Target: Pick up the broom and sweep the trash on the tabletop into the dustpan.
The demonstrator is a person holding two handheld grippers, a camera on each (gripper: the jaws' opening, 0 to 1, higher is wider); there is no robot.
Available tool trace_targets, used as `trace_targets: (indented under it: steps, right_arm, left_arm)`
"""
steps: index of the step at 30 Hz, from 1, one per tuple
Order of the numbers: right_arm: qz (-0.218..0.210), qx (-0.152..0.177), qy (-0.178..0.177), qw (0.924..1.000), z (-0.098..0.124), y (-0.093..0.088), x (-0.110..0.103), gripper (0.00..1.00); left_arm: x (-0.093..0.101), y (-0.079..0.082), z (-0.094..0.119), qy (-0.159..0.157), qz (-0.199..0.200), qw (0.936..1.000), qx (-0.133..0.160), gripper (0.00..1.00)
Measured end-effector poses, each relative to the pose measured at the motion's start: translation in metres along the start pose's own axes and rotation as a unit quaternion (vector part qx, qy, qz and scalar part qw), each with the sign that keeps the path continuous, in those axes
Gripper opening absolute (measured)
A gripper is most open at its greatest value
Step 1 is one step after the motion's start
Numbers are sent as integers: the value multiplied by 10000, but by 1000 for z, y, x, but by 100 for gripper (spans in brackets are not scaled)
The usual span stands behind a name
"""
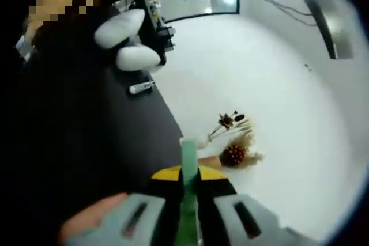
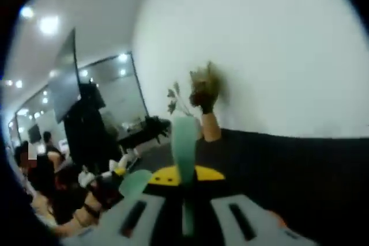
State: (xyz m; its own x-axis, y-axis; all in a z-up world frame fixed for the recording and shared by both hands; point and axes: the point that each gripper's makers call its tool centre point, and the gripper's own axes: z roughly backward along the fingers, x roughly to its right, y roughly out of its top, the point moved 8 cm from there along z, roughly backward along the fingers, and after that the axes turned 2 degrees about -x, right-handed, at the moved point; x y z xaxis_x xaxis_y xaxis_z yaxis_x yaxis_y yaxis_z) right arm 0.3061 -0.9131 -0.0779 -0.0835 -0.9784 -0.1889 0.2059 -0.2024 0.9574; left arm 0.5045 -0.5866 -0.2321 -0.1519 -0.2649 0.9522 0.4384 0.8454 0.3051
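In the left gripper view my left gripper (image 1: 188,178) is shut on a narrow green handle (image 1: 188,156) that stands up between the jaws; its far end is pale. The black tabletop (image 1: 86,142) lies to the left under it. In the right gripper view my right gripper (image 2: 184,181) is shut on a wider, flat green handle (image 2: 184,139). I cannot tell which handle belongs to the broom and which to the dustpan; bristles, pan and trash are hidden. A pale green flat piece (image 2: 135,182) shows at lower left.
Dried flowers (image 1: 233,142) stand against the white wall (image 1: 259,73), also seen as dried flowers (image 2: 204,90). Two white rounded objects (image 1: 121,27) and a small white marker-like item (image 1: 141,87) lie at the table's far end. A hand (image 1: 95,217) holds the left gripper. People (image 2: 52,165) stand in the room behind.
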Motion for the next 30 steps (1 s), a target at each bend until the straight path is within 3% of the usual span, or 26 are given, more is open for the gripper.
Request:
trace_targets:
  steps: [4, 8, 12, 14, 17, 20, 23, 26, 30]
  right_arm:
    - [524, -171, -177, 9983, -28, 15, -15, 6]
    - [1324, -554, -447, 9886, -62, 20, -34, 6]
    - [1876, -776, -716, 9766, -87, 13, -56, 6]
    - [2051, -928, -734, 9716, -112, 22, -59, 6]
    - [2174, -923, -728, 9690, -131, 10, -70, 6]
    - [2204, -933, -541, 9694, -144, -8, -80, 6]
    - [2745, -1058, -578, 9540, -152, -24, -90, 6]
    - [2882, -1114, -655, 9488, -157, -34, -97, 6]
    - [3219, -1199, -696, 9366, -164, -45, -104, 6]
  left_arm:
    - [3, 0, 1, -99, -166, 9996, 190, 10]
    - [8, -2, -6, -104, -407, 9987, 285, 10]
    - [15, -9, -13, -180, -362, 9989, 256, 10]
    - [18, -10, -14, -192, -723, 9966, 348, 10]
    - [22, -7, -12, -202, -1075, 9916, 685, 10]
    - [21, -9, -9, -314, -1157, 9901, 737, 10]
    - [12, -9, -10, -265, -926, 9926, 734, 10]
    - [6, -7, -11, -214, -847, 9938, 680, 10]
    - [13, -9, -8, -208, -1331, 9877, 797, 11]
